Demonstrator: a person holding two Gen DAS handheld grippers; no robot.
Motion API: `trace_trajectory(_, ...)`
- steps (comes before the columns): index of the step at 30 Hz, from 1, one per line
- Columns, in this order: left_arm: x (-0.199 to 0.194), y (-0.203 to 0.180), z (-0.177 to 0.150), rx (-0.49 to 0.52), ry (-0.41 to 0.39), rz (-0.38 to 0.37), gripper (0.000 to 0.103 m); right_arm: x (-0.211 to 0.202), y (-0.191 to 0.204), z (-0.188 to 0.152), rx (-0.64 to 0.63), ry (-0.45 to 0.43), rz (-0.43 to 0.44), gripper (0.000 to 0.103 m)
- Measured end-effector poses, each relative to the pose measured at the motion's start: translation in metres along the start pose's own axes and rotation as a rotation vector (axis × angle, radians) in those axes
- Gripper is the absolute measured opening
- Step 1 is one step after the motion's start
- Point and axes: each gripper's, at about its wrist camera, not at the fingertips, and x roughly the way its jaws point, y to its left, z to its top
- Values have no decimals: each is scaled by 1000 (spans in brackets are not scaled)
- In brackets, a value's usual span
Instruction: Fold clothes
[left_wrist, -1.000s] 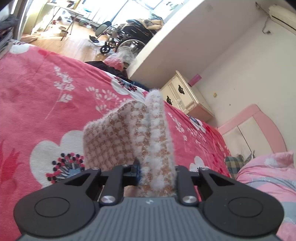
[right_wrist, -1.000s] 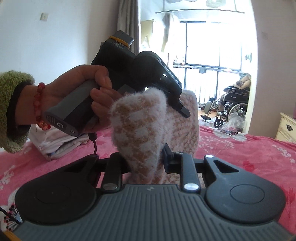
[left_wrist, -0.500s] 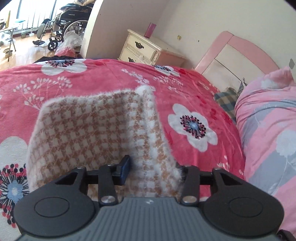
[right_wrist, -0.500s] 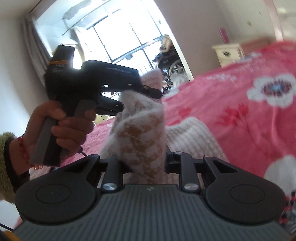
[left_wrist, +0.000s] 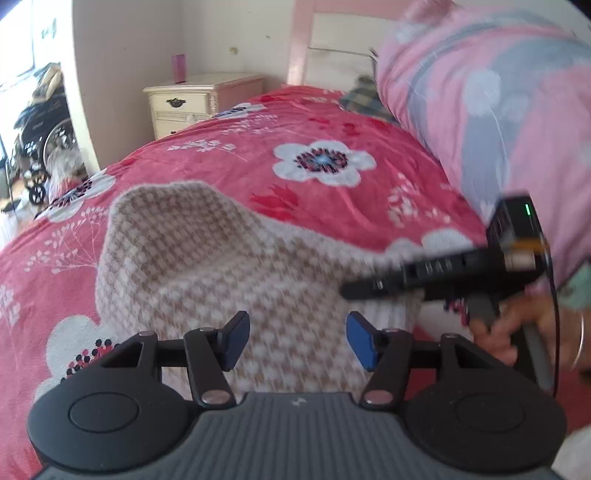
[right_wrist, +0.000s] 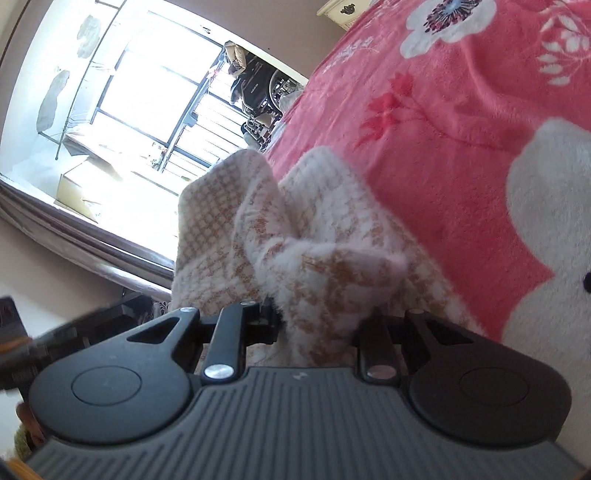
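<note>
While left fingers (left_wrist: 297, 341) open, right fingers (right_wrist: 321, 325) clamp the sweater (left_wrist: 221, 258) lying crosswise

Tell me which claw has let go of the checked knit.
The left claw: its blue pads are opening, clear of the checked knit lying between them. The right claw grips a bunched fold of it.

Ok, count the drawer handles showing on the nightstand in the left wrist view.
1. A dark handle sits on the top drawer of the nightstand. The drawers below show no clear handle; the bed hides the bottom part, so more may be hidden.
</note>
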Motion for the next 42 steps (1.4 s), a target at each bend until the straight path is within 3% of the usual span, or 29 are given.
trace_trajectory(2, -3, -21, -20, 84, 14, 11, 61, 1, 3, 3, 19, -2, -1, 18)
trace_trajectory(3, -4, -30, -29, 121, 3, 32, 67, -2, 9, 4, 13, -10, 9, 17)
trace_trajectory(5, -2, -46, -44, 196, -26, 95, 68, -8, 22, 6, -34, -23, 13, 16)
trace_trajectory(11, 9, -67, -66, 346, -82, 201, 68, 4, 8, -3, -71, -15, -82, 16)
trace_trajectory(20, 10, -69, -73, 382, -143, 216, 58, -3, 19, -6, -159, -10, -138, 17)
trace_trajectory(25, 12, -72, -82, 456, -151, 236, 57, -21, 24, -1, -154, 21, -187, 31)
trace_trajectory(28, 12, -67, -84, 448, -157, 220, 57, -47, 47, -2, -284, 7, -247, 31)
trace_trajectory(32, 14, -67, -89, 470, -162, 213, 57, -78, 101, -9, -641, -125, -342, 29)
trace_trajectory(34, 15, -67, -91, 479, -168, 212, 57, -79, 129, -12, -815, -152, -303, 26)
trace_trajectory(37, 15, -65, -93, 478, -175, 194, 56, -61, 159, -23, -1011, -95, -233, 16)
trace_trajectory(40, 14, -65, -98, 490, -178, 186, 56, -34, 166, -35, -1129, 8, -248, 10)
trace_trajectory(42, 15, -65, -102, 500, -176, 183, 56, -13, 150, -40, -1159, 106, -322, 10)
